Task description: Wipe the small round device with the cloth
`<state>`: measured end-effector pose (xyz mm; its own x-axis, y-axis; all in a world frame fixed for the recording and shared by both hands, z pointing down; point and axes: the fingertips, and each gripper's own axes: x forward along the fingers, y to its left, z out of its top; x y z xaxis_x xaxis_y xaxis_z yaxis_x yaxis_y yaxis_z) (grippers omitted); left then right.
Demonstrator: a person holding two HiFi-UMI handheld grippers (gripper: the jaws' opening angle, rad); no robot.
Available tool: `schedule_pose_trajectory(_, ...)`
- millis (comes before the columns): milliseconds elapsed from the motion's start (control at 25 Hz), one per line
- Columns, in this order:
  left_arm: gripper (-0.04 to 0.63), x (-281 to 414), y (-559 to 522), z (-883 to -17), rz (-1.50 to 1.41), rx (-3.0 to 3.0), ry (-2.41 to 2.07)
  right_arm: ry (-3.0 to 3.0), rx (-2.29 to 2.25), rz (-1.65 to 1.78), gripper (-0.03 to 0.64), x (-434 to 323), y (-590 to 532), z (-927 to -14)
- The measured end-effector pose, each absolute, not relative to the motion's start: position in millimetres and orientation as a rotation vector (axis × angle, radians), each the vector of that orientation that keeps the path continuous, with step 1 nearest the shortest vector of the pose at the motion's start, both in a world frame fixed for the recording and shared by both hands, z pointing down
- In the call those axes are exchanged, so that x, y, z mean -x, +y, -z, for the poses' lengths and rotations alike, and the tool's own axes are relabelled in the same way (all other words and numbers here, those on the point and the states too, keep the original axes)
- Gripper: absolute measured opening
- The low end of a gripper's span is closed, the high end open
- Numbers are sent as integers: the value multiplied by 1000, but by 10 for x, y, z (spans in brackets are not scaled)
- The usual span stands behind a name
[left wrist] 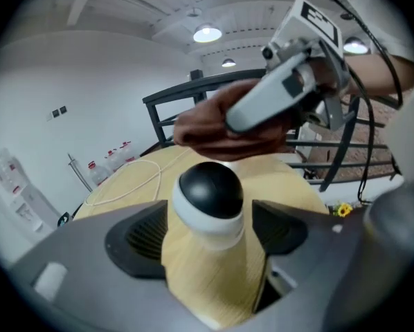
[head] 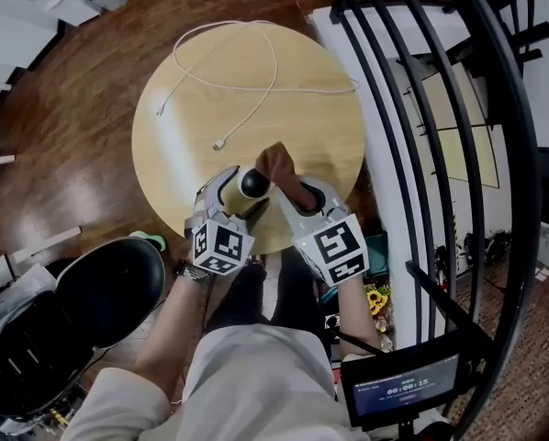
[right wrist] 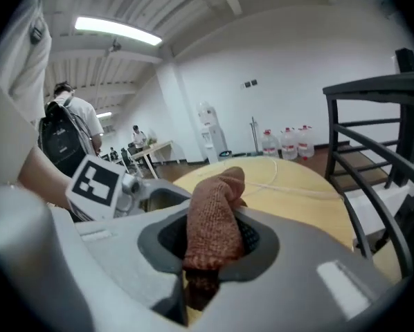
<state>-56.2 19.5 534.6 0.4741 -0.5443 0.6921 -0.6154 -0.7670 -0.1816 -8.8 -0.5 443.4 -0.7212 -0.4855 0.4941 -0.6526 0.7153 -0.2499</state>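
Left gripper [left wrist: 210, 235] has its jaws closed on the small round device [left wrist: 210, 189]: black dome on top, white body, a pad against each side of the white part. In the head view the device sits lifted over the near edge of the round wooden table [head: 192, 127], not resting on it.

Right gripper [right wrist: 210, 246] has its jaws pressed together on a rust-brown knit cloth [right wrist: 214, 213]. The cloth is bunched, with one end sticking up past the fingertips and a shorter end hanging below them.

From the left gripper view, the cloth and the right gripper hang just above the dome, slightly blurred. Whether cloth and dome touch cannot be told. In the head view the cloth is just right of and beyond the device, and the two grippers are side by side, close together.

A white cable [head: 273, 72] lies loosely looped on the far half of the table, well apart from both grippers. A black metal railing [head: 412, 136] stands to the right of the table. A black round seat [head: 100, 292] is on the floor at lower left. A small screen [head: 405, 389] with digits sits at lower right. Water jugs [right wrist: 286, 142] stand against the far wall.
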Motion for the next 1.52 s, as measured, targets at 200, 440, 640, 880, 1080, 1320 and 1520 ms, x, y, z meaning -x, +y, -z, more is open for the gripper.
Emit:
schedule_pose_trajectory(200, 402, 485, 120, -5365, -1179, -2628, -1022, -2528, -725, -418, 72, 348, 48, -4311)
schedule_pose_trajectory(440, 399, 482, 83, -5361, -1203, -2620, -1023, -2408, -659, -335, 72, 492, 110, -4565)
schedule_pose_trajectory(640, 399, 475, 97, -5356, -1201, -2614, -1032, -2372, -772, -432, 72, 375, -16, -4593)
schedule_pose_trajectory(880, 399, 463, 90, -5339, -1192, -2611, -1041, -2274, -762, -476, 72, 193, -118, -4879)
schedule_pose_trajectory(1080, 400, 460, 113, -5343, -1196, -2622, -1009, -2152, -654, -587, 72, 122, 0, -5339)
schedule_pose_trajectory(1320, 436, 490, 200, -5386, -1250, -2803, -653, -2166, -722, -672, 72, -3, 111, -5400)
schedule_pose_trajectory(1520, 440, 589, 128, -5405, -1308, -2857, -308, -2290, -916, -887, 72, -304, 203, -5155)
